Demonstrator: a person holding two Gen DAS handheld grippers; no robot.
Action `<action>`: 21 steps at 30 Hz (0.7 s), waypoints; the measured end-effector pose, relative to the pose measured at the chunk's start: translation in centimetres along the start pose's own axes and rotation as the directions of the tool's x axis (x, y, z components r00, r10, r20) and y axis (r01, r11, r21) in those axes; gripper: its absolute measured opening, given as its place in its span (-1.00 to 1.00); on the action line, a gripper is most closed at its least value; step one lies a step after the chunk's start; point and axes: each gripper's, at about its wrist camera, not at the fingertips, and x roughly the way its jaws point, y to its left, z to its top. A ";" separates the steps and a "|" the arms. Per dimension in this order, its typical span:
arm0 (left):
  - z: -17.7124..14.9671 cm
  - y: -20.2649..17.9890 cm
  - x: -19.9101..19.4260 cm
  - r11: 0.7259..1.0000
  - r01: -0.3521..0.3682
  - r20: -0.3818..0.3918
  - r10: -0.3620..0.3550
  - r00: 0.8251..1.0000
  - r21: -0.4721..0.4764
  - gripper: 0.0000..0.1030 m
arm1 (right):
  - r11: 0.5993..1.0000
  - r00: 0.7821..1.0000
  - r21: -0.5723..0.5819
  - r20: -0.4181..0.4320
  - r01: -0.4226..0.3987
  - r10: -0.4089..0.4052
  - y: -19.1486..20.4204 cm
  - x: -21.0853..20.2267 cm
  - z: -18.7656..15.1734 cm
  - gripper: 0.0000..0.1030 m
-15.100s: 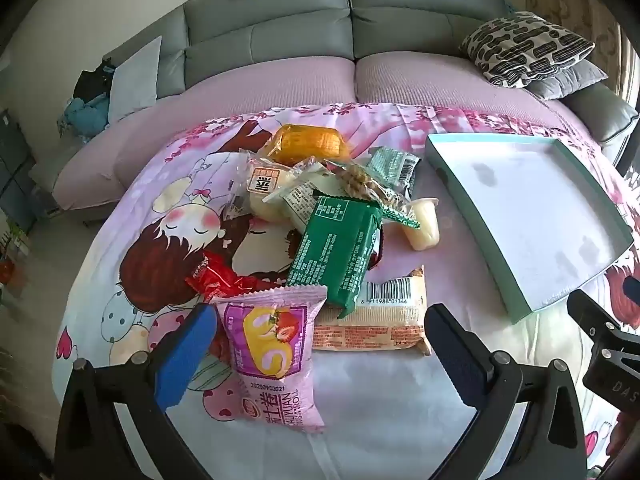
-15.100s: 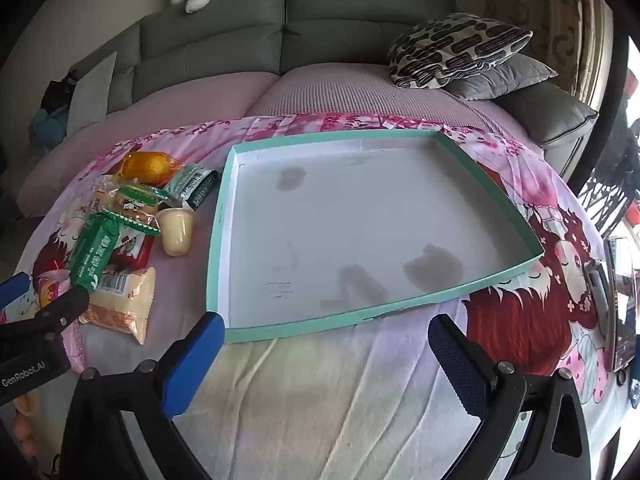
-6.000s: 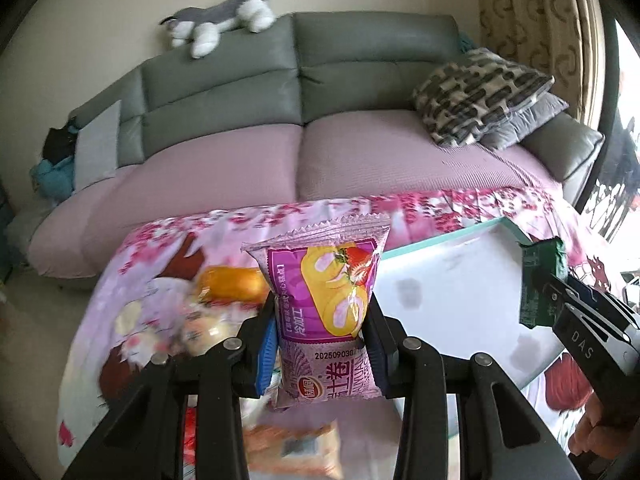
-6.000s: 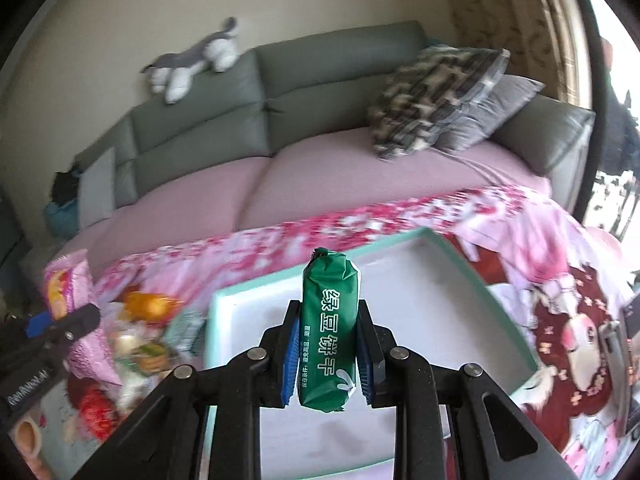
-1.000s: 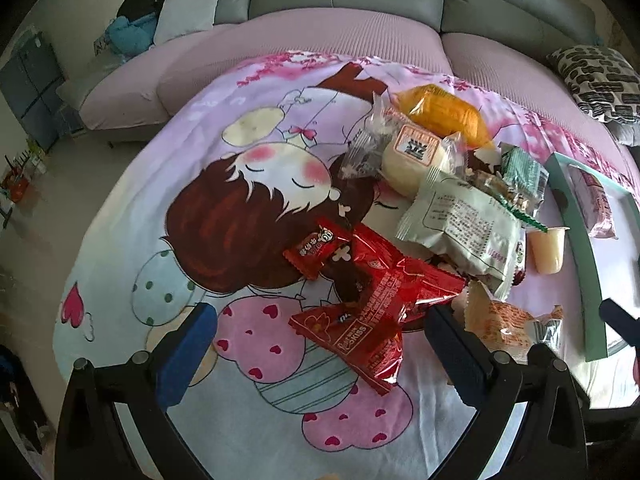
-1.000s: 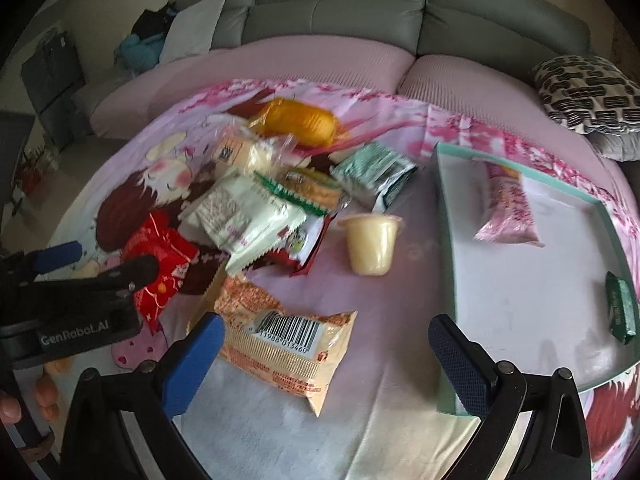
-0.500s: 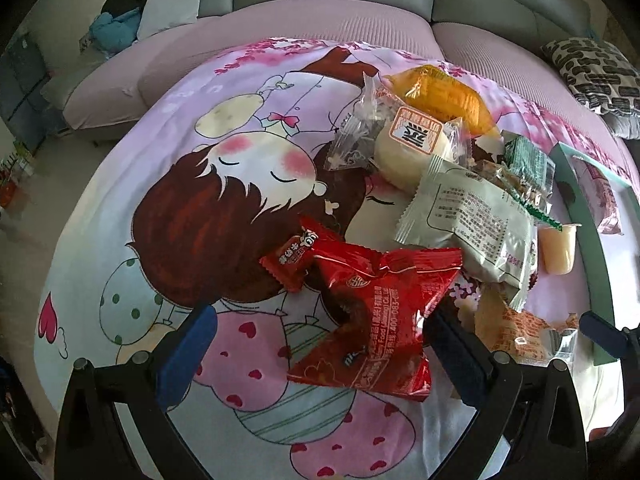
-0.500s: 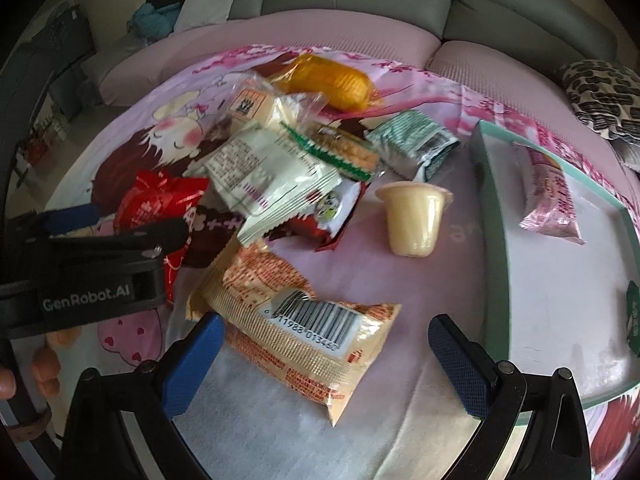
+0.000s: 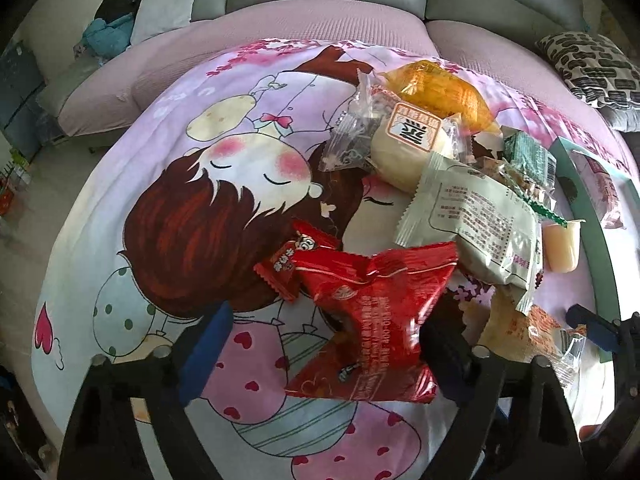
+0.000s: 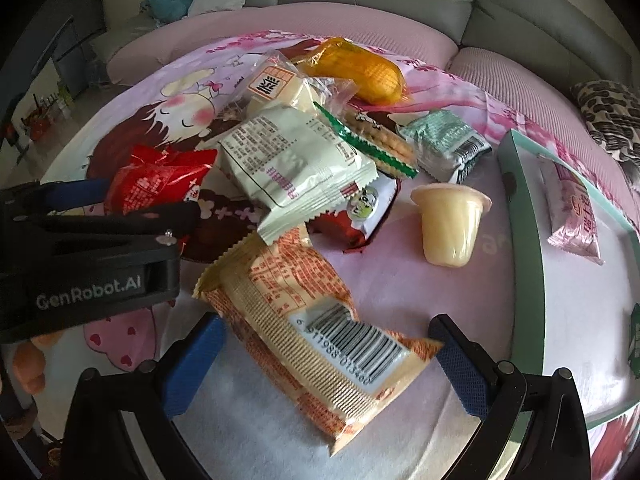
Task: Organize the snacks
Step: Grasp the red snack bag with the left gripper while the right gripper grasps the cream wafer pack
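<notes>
Left wrist: I have my left gripper (image 9: 320, 344) straddling the red pack (image 9: 368, 320), jaws just closing but one pad (image 9: 204, 344) not yet touching, since it lies nearest in the pile. One red pack, one small red sachet (image 9: 294, 262).

Right wrist: my right gripper (image 10: 320, 364) hangs open over the orange pack (image 10: 312, 328), ready to grab. One jelly cup (image 10: 450, 226); two snacks visible in the tray (image 10: 524, 240).

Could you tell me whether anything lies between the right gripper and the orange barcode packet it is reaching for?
Nothing visible does: the orange barcode packet lies on top, uncovered, between the open pads of the right gripper.
</notes>
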 end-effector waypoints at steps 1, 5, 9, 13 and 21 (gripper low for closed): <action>0.0 0.0 0.0 1.000 0.003 0.001 -0.003 1.000 0.001 0.57 | 1.000 1.000 -0.001 0.004 0.001 -0.001 0.0 0.0 0.1 1.00; 0.0 0.0 -0.2 1.000 0.018 0.000 -0.018 1.000 -0.004 0.16 | 1.000 1.000 -0.011 0.020 0.010 -0.010 0.2 -0.1 0.3 1.00; -0.1 0.0 -0.3 1.000 0.021 -0.006 -0.021 1.000 -0.001 -0.05 | 1.000 0.999 -0.015 0.034 0.015 -0.015 0.5 -0.2 0.4 0.92; -0.3 0.2 -0.5 1.000 0.018 -0.010 -0.018 1.000 -0.007 -0.06 | 1.000 0.999 -0.015 0.048 -0.004 0.005 0.6 -0.3 0.7 0.47; -0.3 0.5 -0.5 1.000 0.010 -0.015 -0.010 1.000 -0.021 -0.06 | 0.999 0.997 -0.017 0.065 -0.030 0.031 0.5 -0.7 0.7 -0.05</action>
